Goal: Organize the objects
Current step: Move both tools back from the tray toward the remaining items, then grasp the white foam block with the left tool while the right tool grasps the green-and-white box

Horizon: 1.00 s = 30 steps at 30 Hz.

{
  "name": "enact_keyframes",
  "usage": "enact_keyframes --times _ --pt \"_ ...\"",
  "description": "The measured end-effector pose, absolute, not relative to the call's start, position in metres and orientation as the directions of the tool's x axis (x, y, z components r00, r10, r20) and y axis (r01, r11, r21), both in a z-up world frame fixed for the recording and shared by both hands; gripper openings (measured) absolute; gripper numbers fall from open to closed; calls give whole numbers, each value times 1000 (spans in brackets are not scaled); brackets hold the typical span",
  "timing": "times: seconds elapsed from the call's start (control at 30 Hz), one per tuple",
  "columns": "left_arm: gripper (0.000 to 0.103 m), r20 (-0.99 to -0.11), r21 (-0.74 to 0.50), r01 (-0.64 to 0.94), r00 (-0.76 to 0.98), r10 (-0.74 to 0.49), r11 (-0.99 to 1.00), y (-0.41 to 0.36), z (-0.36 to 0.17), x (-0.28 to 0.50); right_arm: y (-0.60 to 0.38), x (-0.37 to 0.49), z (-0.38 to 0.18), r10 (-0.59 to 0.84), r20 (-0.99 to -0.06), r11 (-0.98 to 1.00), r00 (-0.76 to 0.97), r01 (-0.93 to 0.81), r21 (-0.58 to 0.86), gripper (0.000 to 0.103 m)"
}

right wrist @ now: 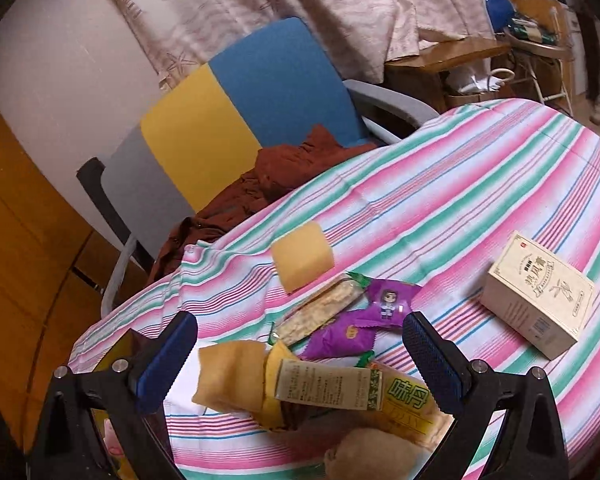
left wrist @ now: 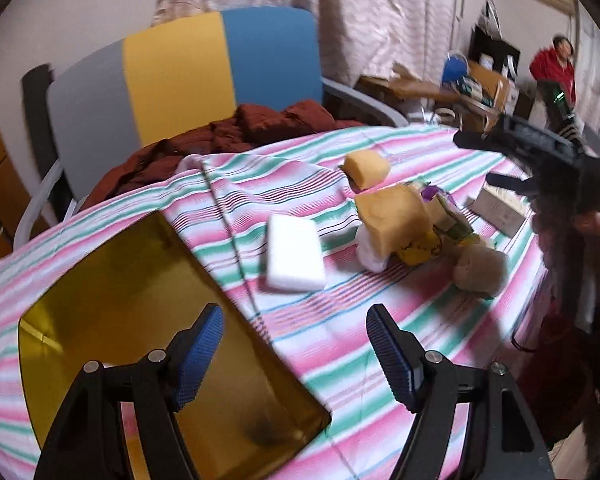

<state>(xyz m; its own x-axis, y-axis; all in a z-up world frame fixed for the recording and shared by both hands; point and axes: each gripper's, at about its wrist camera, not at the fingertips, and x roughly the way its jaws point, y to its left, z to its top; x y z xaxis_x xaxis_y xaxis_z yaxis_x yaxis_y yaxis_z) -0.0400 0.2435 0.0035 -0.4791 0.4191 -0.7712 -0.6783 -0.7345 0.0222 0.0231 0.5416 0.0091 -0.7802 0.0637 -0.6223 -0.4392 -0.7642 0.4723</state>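
Both my claws hang apart and empty: the left gripper [left wrist: 296, 354] over the gold tray [left wrist: 112, 280], the right gripper [right wrist: 300, 364] above the snack pile [right wrist: 332, 384]. Nothing is sorted yet, I reckon. Next, my right should drop onto one packet and close.

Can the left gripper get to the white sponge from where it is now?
Probably yes. The left gripper is open, and the white sponge lies flat ahead of it with only bare tablecloth between.

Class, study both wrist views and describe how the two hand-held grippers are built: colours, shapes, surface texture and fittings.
Each hand-held gripper, left and right, has a black angular plastic frame with triangular cut-outs and round silver pivot pins. The fingers carry blue rubbery pads with a fine knurled texture, rounded at the tips. No cables or printed markings show on either one.
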Motion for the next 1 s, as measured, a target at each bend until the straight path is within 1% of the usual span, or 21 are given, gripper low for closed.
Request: enact_keyframes --times 0.07,0.17,0.33,0.53,0.73,0.77,0.8,0.83,0.9,1.0 --pt "75 -784 50 -695 -472 403 -718 261 -1 -48 542 23 9 63 -619 -763 -783 -437 476 103" --pt "81 -809 98 -706 -466 357 -701 289 -12 -65 546 27 10 69 -609 -747 -790 -446 493 103" --pt "82 -841 150 -701 -462 283 -697 316 -29 -89 559 30 4 37 -598 -696 -800 -450 559 103" --pt "83 -892 147 -670 -408 196 -728 330 -57 -120 565 33 -1 19 -594 -662 -804 -455 595 103" --pt "83 -910 139 -659 -380 167 -739 340 -73 -134 567 30 -6 -16 -609 -653 -793 -453 607 103" --pt "78 -915 139 -650 -373 154 -747 341 -77 -136 567 29 -8 -20 -618 -652 -786 -458 603 103" --pt "60 -921 128 -645 -360 151 -753 340 -79 -139 567 27 -11 -26 -633 -651 -774 -467 598 103" --pt "58 -928 104 -640 -339 157 -762 339 -82 -141 567 26 -13 -33 -645 -650 -764 -474 594 103" --pt "57 -929 74 -631 -324 176 -772 335 -84 -142 567 22 -21 -58 -676 -642 -735 -491 589 103" --pt "57 -916 51 -629 -338 214 -776 329 -76 -139 567 18 -29 -97 -690 -637 -718 -488 597 103"
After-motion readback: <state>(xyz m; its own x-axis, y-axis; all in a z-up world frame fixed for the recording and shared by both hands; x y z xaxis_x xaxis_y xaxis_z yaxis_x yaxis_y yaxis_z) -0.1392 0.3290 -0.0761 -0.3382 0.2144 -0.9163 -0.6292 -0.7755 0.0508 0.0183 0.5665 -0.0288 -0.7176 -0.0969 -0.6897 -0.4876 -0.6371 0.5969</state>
